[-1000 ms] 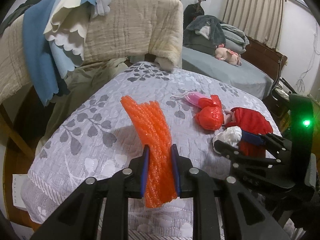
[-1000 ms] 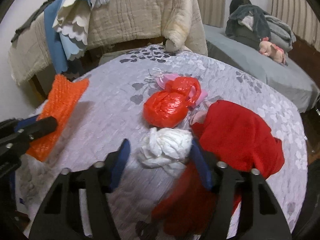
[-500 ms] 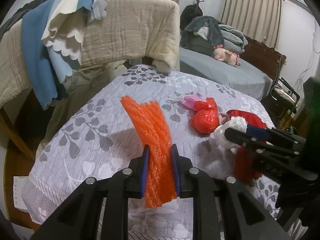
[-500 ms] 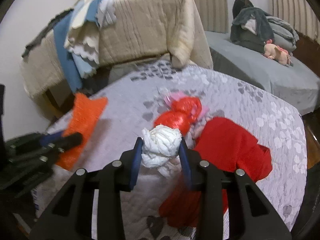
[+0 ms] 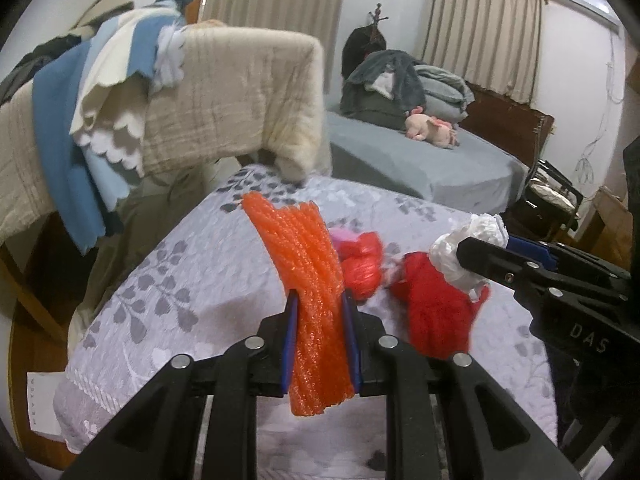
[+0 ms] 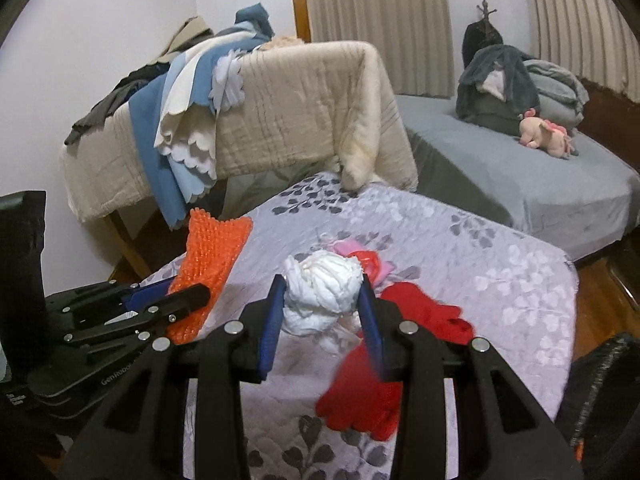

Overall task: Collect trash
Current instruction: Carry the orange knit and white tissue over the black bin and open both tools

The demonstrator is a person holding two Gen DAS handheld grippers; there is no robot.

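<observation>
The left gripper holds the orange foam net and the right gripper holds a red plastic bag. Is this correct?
Not quite. The right gripper holds a white crumpled bag, not a red one, as the right wrist view shows. The left gripper does hold the orange foam net.

Dim indoor light, soft shadows, slight motion blur, fisheye-bent dark corners.

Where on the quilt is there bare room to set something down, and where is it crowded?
Bare quilt lies right of the trash, toward the grey bed, and on the left between the orange mesh and the quilt's edge. Crowded mid-quilt: red bag, red cloth, beside the white wad.
</observation>
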